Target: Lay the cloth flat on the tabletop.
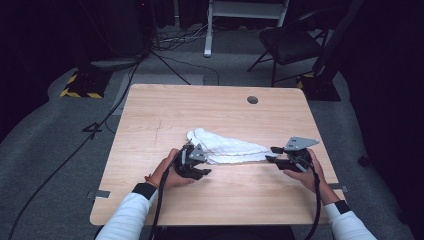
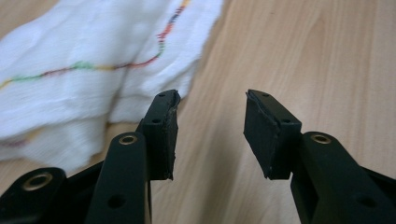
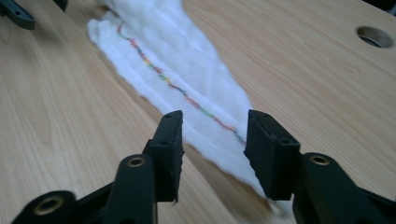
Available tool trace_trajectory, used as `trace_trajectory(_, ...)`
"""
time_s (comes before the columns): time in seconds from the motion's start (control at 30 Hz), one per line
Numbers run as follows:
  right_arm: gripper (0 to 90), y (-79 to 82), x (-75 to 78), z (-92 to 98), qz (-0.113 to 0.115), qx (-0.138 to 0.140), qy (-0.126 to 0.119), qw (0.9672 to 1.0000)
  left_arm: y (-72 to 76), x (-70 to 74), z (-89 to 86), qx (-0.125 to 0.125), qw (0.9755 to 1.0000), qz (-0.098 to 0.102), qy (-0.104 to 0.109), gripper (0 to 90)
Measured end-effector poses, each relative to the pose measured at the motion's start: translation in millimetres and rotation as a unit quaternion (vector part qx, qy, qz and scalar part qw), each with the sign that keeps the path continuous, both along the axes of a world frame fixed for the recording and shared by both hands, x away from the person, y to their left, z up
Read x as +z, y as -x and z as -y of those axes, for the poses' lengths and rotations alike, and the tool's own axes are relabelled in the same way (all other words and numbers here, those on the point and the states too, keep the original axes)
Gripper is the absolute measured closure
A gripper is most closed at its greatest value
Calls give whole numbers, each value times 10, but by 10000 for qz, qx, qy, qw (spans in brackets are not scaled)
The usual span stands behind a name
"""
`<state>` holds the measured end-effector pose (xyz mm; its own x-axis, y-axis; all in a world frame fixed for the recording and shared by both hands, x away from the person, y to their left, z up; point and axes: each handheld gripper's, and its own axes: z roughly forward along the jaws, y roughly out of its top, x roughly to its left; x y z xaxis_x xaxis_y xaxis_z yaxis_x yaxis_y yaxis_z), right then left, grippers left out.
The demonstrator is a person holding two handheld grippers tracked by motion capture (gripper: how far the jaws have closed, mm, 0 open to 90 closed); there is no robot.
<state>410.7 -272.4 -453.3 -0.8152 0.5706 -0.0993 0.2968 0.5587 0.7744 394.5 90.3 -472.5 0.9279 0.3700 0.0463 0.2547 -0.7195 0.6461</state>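
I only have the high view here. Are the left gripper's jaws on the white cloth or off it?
Observer: Off it. In the left gripper view the left gripper stands open over bare table, and the white cloth lies beside its left jaw, not between the two.
Operator: And the right one?
Observer: The right gripper is open too, but the cloth's narrow end runs between its jaws; the pads do not press on it.
Operator: Any marking on the cloth I could steer by?
Observer: Yes, a thin multicoloured stitched line runs along its length, straight toward the gap between the right jaws.
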Motion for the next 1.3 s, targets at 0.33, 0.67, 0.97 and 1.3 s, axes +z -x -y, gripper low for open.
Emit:
trace_trajectory(0.33,629,-3,-114,-554,-5,726,408,9965,-106,-115,121,291,9995,-25,-86,540)
trace_trajectory(0.67,522,-147,-216,-433,-69,549,580,9968,-227,-166,81,499,9987,-21,-64,671)
trace_trajectory(0.97,568,-228,-314,-521,-94,660,619,9959,-287,-171,21,425,9991,9,-70,898)
trace_trajectory(1.3,856,-252,-334,-503,-28,538,864,9948,-203,-160,-36,194,9997,-111,-53,900)
